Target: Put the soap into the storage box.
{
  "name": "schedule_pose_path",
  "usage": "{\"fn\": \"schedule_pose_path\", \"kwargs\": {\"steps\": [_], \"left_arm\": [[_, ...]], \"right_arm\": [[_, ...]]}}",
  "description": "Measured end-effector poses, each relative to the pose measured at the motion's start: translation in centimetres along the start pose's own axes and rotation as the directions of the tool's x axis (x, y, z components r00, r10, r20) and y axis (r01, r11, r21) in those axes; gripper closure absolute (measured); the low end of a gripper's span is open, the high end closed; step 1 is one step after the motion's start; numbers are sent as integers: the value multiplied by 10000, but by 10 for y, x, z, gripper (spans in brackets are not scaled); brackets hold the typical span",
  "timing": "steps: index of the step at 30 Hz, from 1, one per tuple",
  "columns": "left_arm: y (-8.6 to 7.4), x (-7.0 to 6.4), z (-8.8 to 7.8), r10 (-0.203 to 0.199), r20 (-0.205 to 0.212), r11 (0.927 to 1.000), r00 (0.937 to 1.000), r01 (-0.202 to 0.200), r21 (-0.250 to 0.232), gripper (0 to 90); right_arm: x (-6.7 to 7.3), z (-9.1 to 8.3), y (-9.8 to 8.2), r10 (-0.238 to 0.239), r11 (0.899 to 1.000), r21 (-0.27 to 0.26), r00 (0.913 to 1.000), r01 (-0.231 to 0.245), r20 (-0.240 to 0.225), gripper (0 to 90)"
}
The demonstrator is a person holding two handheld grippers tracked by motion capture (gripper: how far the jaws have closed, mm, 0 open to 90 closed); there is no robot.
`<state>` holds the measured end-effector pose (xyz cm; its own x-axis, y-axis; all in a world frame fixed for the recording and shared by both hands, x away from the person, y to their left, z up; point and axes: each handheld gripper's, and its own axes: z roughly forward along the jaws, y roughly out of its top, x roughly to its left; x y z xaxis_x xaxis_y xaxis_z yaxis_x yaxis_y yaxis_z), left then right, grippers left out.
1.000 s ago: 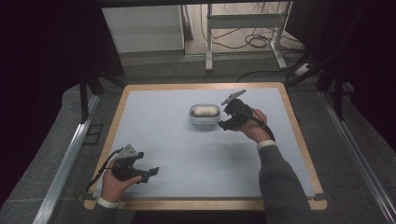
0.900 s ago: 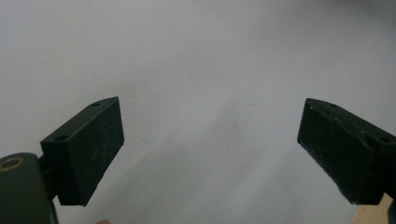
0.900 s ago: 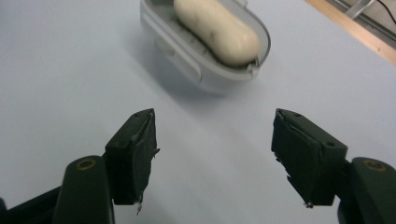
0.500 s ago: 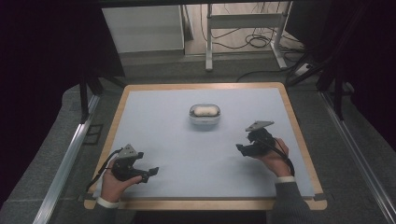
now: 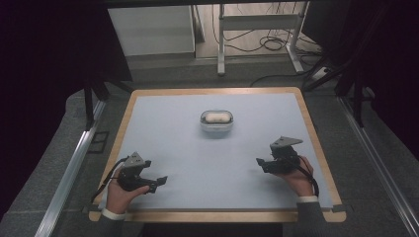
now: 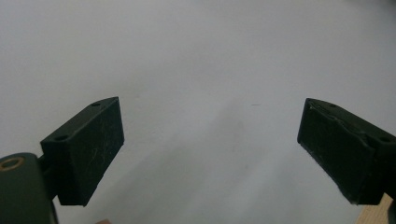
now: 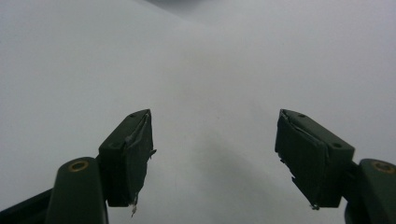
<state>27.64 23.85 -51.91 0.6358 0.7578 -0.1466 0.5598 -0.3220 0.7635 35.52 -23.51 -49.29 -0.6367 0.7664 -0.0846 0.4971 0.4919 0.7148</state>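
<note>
A small clear container [image 5: 216,122] with a white object inside sits on the pale blue table top [image 5: 212,163], a little behind its middle. My left gripper [image 5: 159,181] rests low at the front left, held by a hand, pointing right. Its jaws stand wide apart over bare surface, nothing between them [image 6: 210,154]. My right gripper [image 5: 260,163] is at the front right, pointing left, well in front of the container. Its jaws are also spread with nothing between them [image 7: 215,158].
The table has a wooden rim [image 5: 212,216]. Grey carpet surrounds it, with metal rails [image 5: 69,173] on the left and right. A white cabinet [image 5: 150,29] and a metal stand with cables [image 5: 257,24] are behind the table.
My right gripper has drawn back from beside the container to the front right of the table. The left gripper has stayed put.
</note>
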Motion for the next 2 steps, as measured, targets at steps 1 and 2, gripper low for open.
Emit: {"fn": "schedule_pose_path", "kwargs": {"steps": [1, 2], "left_arm": [[0, 0, 0, -2, 7, 10000, 10000, 2, -3, 77], [0, 0, 0, -4, 9, 10000, 10000, 4, -9, 77]], "right_arm": [[0, -1, -1, -27, 10000, -49, 10000, 27, 29, 261], [0, -1, -2, -42, 9999, -93, 10000, 43, 70, 258]]}}
